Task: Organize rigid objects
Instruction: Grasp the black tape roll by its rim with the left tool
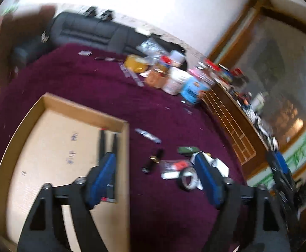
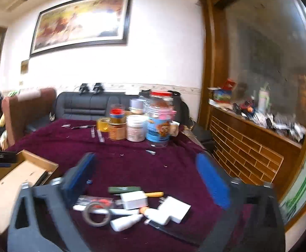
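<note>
My left gripper (image 1: 154, 157) is open and holds nothing. It hovers over the right wall of a shallow cardboard box (image 1: 27, 126), in which two black stick-shaped items (image 1: 107, 142) lie. Just beyond it on the purple cloth are a marker (image 1: 147, 136), a black tube (image 1: 153, 161), a green case (image 1: 187, 149) and a tape roll (image 1: 187, 179). My right gripper (image 2: 145, 158) is open and empty above the same pile: tape roll (image 2: 97, 213), green case (image 2: 124, 189), white charger (image 2: 135, 201), white plug adapter (image 2: 172, 211), white tube (image 2: 126, 222).
Several jars and tubs (image 2: 159, 124) stand grouped at the table's far side. A dark sofa (image 2: 85, 105) runs behind it. A wooden sideboard (image 2: 247, 147) with clutter on top stands to the right. The cardboard box (image 2: 27, 174) lies at the left. A person sits at far left.
</note>
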`<state>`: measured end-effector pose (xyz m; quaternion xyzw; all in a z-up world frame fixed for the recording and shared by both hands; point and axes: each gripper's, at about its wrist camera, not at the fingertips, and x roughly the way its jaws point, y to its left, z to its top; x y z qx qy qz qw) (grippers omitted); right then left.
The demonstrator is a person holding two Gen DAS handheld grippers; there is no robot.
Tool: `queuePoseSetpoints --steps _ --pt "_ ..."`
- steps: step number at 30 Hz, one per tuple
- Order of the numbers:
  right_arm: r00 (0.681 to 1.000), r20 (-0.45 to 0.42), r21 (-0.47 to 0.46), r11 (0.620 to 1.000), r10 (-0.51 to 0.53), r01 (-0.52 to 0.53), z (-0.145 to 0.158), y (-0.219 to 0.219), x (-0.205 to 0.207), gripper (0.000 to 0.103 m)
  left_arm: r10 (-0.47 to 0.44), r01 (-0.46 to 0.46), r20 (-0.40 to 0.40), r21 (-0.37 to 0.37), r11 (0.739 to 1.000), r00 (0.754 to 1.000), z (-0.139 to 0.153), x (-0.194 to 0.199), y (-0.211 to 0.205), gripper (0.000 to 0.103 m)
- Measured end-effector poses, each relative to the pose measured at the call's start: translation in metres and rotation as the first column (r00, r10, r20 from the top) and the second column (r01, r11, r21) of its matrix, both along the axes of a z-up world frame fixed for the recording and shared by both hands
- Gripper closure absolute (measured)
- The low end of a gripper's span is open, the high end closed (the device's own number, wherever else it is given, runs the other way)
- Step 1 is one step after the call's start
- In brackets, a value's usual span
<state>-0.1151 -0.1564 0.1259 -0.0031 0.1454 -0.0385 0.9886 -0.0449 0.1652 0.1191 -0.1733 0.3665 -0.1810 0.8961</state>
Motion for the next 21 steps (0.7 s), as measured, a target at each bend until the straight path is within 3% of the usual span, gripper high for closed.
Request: queuePoseSetpoints --steps 3,4,8,12,16,21 --pt "0.972 -0.229 0.14 0.99 0.044 -0.011 -0.024 -0.035 0.043 0.0 -0.081 0.082 -0.028 0.03 0.996 0.996 -0.004 -0.002 -0.035 0.025" --pt "0.961 -0.275 0.182 0.983 0.023 0.028 -0.037 -0.05 0.056 0.0 -0.1 0.103 -0.051 0.04 0.994 0.994 -0.01 -0.001 -0.045 0.025" --pt "0.951 -0.3 0.222 0.963 -0.082 0.153 -0.069 -0.089 0.073 0.0 -0.138 0.151 -0.152 0.078 0.985 0.979 -0.046 0.008 -0.079 0.025" --pt "0.959 -0.256 0.265 0.945 -0.122 0.191 -0.086 -0.112 0.067 0.004 -0.153 0.184 -0.188 0.162 0.969 0.97 -0.068 0.006 -0.104 0.027" --pt "0.958 -0.266 0.3 0.935 -0.11 0.191 -0.087 -0.116 0.063 0.006 -0.17 0.21 -0.172 0.252 0.945 0.97 -0.073 0.014 -0.126 0.053" --pt "0.961 -0.263 0.29 0.943 -0.084 0.162 -0.089 -0.112 0.06 0.006 -0.195 0.239 -0.165 0.313 0.919 0.967 -0.083 0.033 -0.149 0.067"
